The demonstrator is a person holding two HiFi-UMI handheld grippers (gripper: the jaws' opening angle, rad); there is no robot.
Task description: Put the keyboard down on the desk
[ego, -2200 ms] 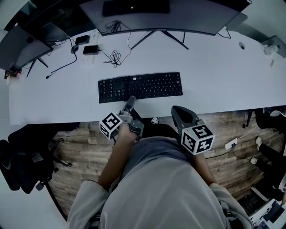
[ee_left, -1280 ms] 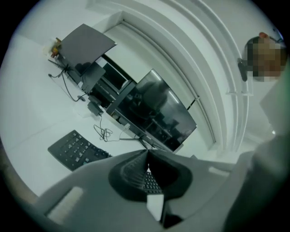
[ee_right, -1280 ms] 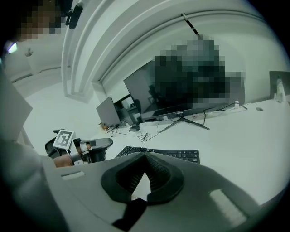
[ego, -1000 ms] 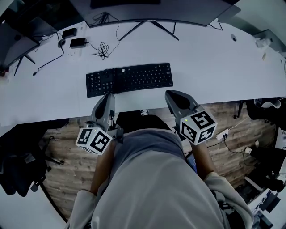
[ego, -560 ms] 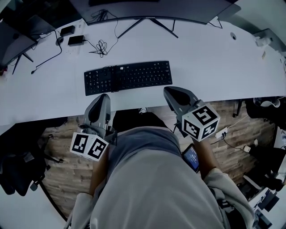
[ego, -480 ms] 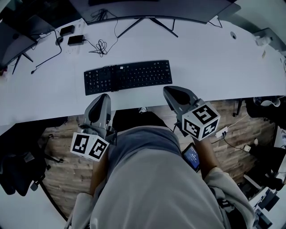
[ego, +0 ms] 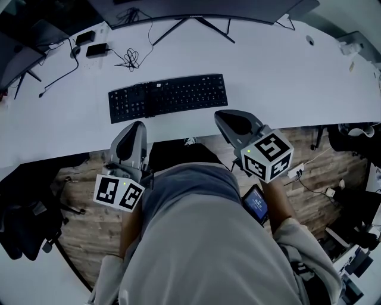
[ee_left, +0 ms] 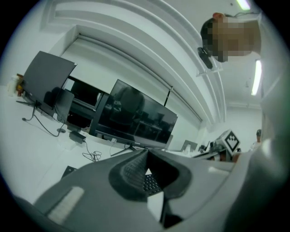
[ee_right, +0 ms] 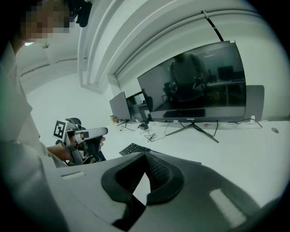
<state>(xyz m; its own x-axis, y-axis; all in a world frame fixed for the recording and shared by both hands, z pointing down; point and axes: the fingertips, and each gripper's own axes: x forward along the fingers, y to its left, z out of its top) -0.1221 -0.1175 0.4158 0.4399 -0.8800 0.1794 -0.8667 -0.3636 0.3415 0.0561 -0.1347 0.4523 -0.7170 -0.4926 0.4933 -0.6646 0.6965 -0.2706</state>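
Keyboard (ego: 168, 97) lies flat on the desk (ego: 280, 77), nothing touching it. It sits just ahead of the left gripper (ego: 139, 125), and ahead and to the left of the right gripper (ego: 221, 115).

Both grippers are held over the desk's near edge, tips pointing toward the keyboard and apart from it. They are well apart from each other, one on each side of the person's body.

Left gripper: jaws closed, tips meeting, nothing held. A few keys show through the slot under the tips in the left gripper view.

Right gripper: jaws closed too, tips together, empty. In the right gripper view the keyboard (ee_right: 132, 148) is ahead-left and the left gripper (ee_right: 84, 138) is off to the left.

Monitor (ego: 196, 7) stands beyond the keyboard, at the desk's far side. Coiled cable (ego: 129, 58) and a black adapter (ego: 96, 49) lie far-left of the left gripper. A small lit screen (ego: 258, 206) sits below the right gripper, by the person's hip.
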